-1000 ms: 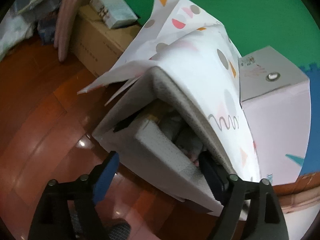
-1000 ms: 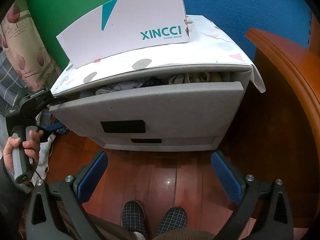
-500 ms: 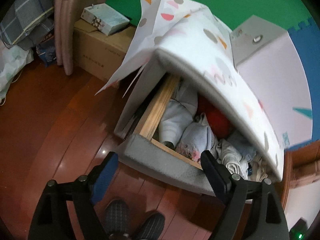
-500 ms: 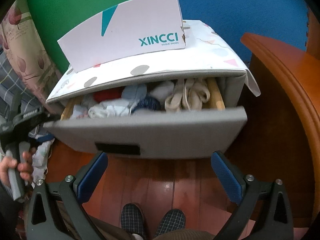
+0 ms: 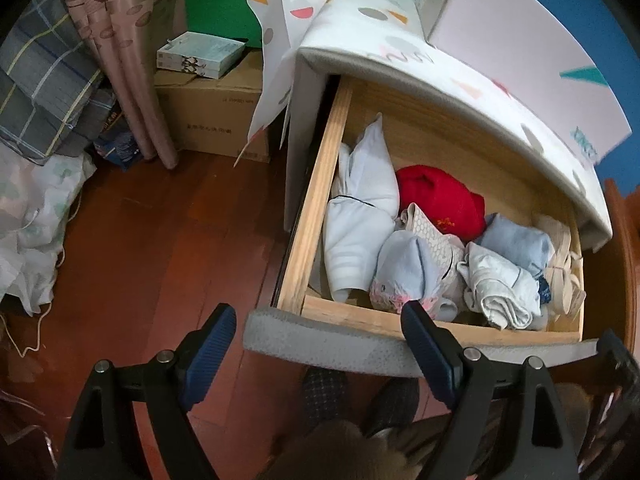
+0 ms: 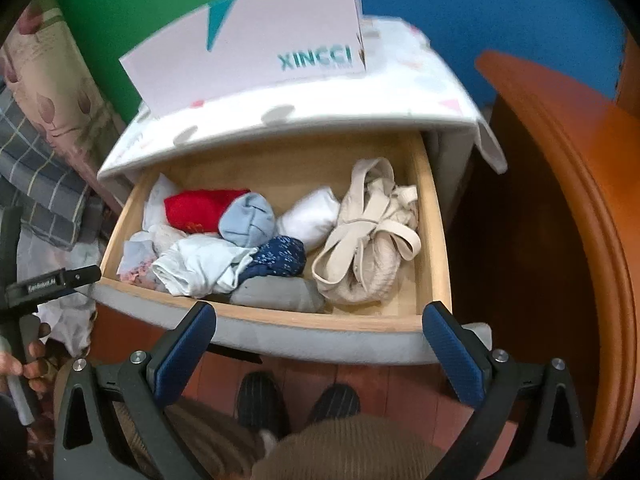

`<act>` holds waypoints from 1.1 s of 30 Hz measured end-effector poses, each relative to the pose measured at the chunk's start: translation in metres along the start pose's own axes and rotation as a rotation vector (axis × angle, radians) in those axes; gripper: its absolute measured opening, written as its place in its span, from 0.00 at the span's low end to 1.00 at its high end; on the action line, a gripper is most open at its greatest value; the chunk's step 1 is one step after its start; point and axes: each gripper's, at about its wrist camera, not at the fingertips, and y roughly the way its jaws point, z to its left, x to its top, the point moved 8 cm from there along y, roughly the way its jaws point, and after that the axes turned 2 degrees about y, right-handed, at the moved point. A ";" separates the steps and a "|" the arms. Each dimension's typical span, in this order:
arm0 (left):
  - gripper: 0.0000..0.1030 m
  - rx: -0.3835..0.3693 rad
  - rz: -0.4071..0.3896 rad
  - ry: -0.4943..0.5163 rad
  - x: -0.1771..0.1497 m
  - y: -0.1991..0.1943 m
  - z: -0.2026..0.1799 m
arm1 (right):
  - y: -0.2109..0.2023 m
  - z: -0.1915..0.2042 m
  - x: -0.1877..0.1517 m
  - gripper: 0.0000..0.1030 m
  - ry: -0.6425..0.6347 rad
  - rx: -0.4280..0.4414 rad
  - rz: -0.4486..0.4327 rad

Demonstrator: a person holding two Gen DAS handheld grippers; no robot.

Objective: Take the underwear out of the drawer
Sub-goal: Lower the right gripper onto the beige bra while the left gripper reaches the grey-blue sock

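At lower frame, the left gripper (image 5: 316,344) and right gripper (image 6: 316,336) both gaped wide, holding nothing, just before the pulled-out drawer (image 6: 304,330) at centre, which held one red bundle (image 6: 200,210), one navy roll (image 6: 278,258) and one beige bra (image 6: 370,236).

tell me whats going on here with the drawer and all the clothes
A person holds a handheld gripper in each hand over an open drawer of a small cabinet. The drawer is full of rolled and bundled garments: a red piece, a pale blue roll, a navy patterned piece and a beige strappy bundle. The left gripper and right gripper are both open at the drawer's front edge, holding nothing. No garment has been picked up yet.
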 end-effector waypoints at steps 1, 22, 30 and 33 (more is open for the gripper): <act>0.85 0.001 0.001 0.004 -0.001 0.000 -0.001 | 0.001 -0.002 0.000 0.99 0.009 0.007 0.021; 0.83 -0.003 -0.060 0.015 0.015 -0.020 -0.012 | 0.061 -0.010 0.031 0.96 0.021 -0.027 0.348; 0.83 0.000 -0.088 0.055 0.030 -0.037 -0.018 | 0.093 -0.011 0.030 0.78 -0.027 -0.106 0.418; 0.83 -0.012 -0.081 0.053 0.030 -0.036 -0.020 | 0.102 -0.016 0.031 0.78 -0.046 -0.132 0.429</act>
